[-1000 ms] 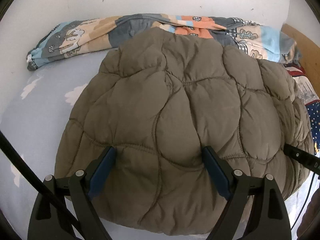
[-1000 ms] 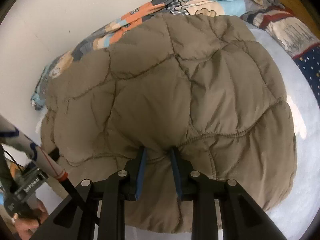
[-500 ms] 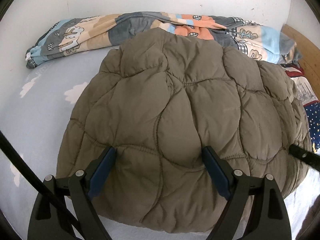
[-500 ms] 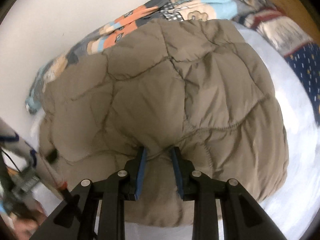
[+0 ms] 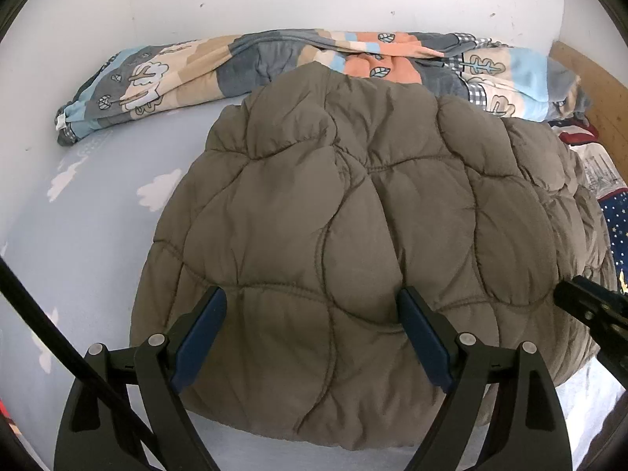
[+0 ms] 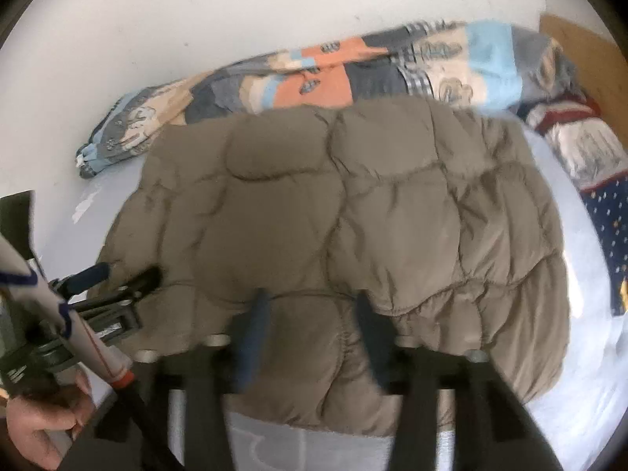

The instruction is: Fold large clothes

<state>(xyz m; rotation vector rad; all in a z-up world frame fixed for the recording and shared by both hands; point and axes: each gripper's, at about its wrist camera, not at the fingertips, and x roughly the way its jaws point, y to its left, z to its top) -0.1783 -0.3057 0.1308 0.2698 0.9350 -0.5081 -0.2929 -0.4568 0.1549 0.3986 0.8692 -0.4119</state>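
Observation:
An olive-brown quilted puffer jacket (image 5: 353,235) lies folded in a rounded heap on the pale blue bed sheet (image 5: 90,227). It also fills the right wrist view (image 6: 333,235). My left gripper (image 5: 312,302) is open, its blue-padded fingers wide apart over the jacket's near edge, holding nothing. My right gripper (image 6: 310,302) is open over the jacket's near hem, its blurred fingers apart with cloth between them but not pinched. The right gripper shows at the right edge of the left wrist view (image 5: 588,310).
A rolled patterned quilt (image 5: 274,66) lies along the white wall behind the jacket. A dark star-print cloth (image 5: 616,219) and a wooden bed board (image 5: 588,82) are at the right. The person's hand on the left gripper (image 6: 47,412) shows at lower left.
My right gripper has opened, letting go of the jacket's fold, and has swung round while moving. My left gripper has drawn back a little and stays open.

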